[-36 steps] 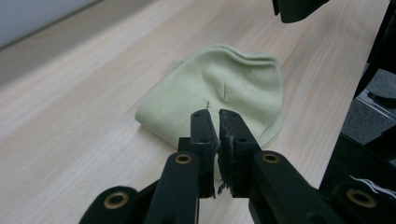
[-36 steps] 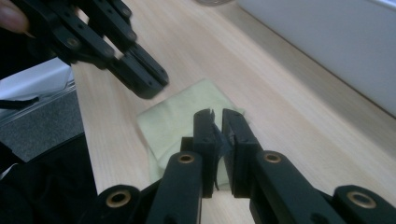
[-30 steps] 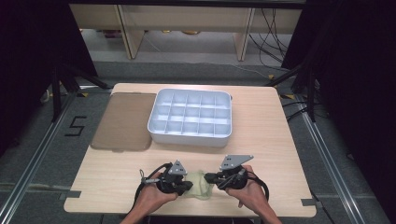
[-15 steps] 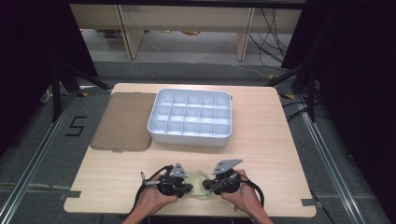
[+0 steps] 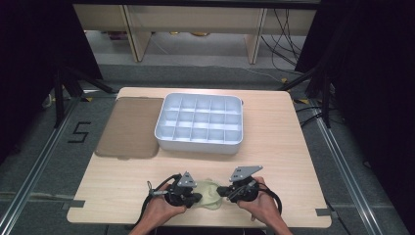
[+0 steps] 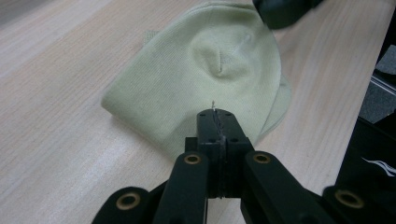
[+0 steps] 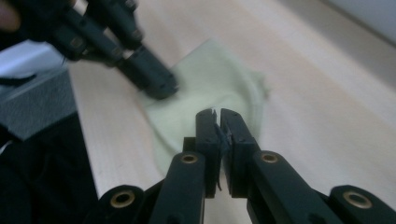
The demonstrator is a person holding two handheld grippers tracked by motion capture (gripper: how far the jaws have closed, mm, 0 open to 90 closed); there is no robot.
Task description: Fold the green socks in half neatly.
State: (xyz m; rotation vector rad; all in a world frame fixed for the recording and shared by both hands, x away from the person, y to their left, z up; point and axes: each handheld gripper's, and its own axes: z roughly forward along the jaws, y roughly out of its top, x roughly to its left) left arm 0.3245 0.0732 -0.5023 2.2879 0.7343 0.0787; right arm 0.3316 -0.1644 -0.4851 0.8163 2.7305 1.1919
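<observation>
In the right gripper view the left gripper [image 7: 154,84] beside the pale green cloth [image 7: 219,88] is blurred. In the left gripper view the closed fingers [image 6: 215,128] hide the cloth's near edge. The picture's top edge cuts off the right gripper [image 6: 285,9] at the cloth's far side.

You are facing a light wooden table [image 5: 288,142] that stands on a grey carpeted floor [image 5: 44,147]. On the floor to your left a black numeral marking [image 5: 78,132] is taped, with metal floor rails [image 5: 29,171] running along both sides. Beyond the far edge stands pale beige furniture with legs [image 5: 195,24], with loose black cables [image 5: 284,34] trailing beside it. Dark black curtains [image 5: 372,73] close in both sides.
</observation>
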